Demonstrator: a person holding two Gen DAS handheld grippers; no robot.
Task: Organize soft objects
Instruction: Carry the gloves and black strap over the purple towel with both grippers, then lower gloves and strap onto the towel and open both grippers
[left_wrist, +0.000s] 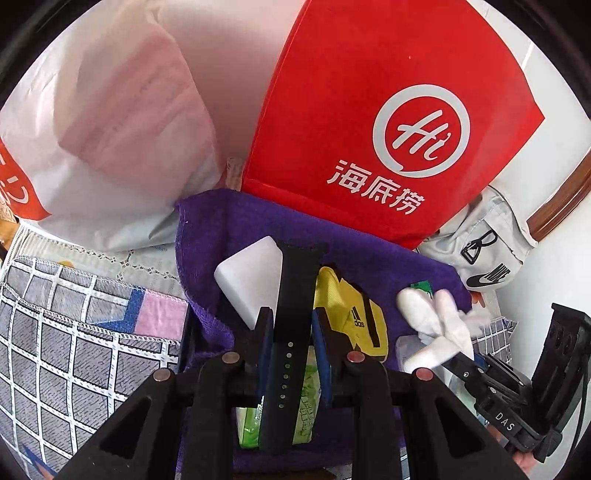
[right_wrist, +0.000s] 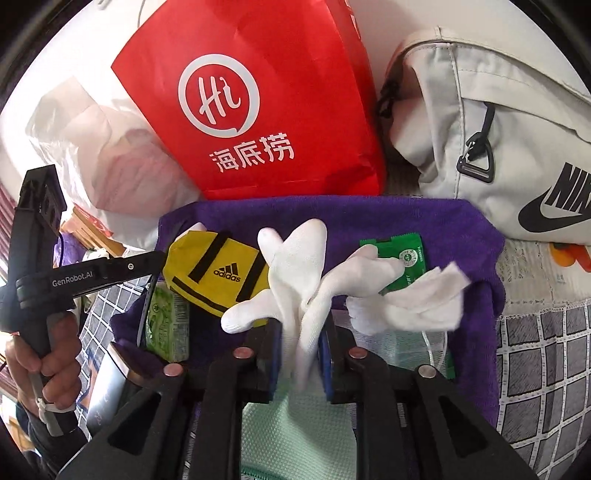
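My left gripper (left_wrist: 293, 323) is shut on a black watch strap (left_wrist: 291, 317), held upright above a purple towel (left_wrist: 236, 221). On the towel lie a white foam block (left_wrist: 251, 280), a yellow adidas pouch (left_wrist: 354, 314) and a green tissue pack (left_wrist: 306, 406). My right gripper (right_wrist: 301, 336) is shut on white gloves (right_wrist: 295, 273), lifted over the purple towel (right_wrist: 424, 218). The yellow pouch (right_wrist: 218, 269), a green sachet (right_wrist: 406, 258) and the tissue pack (right_wrist: 166, 317) lie below. The right gripper with the gloves (left_wrist: 436, 325) shows in the left wrist view.
A red paper bag (left_wrist: 369, 110) stands behind the towel, a white plastic bag (left_wrist: 110, 129) to its left, a grey Nike bag (right_wrist: 498, 140) to its right. A checked bedsheet (left_wrist: 55, 332) lies underneath. A pale green mesh cloth (right_wrist: 303, 435) is under my right gripper.
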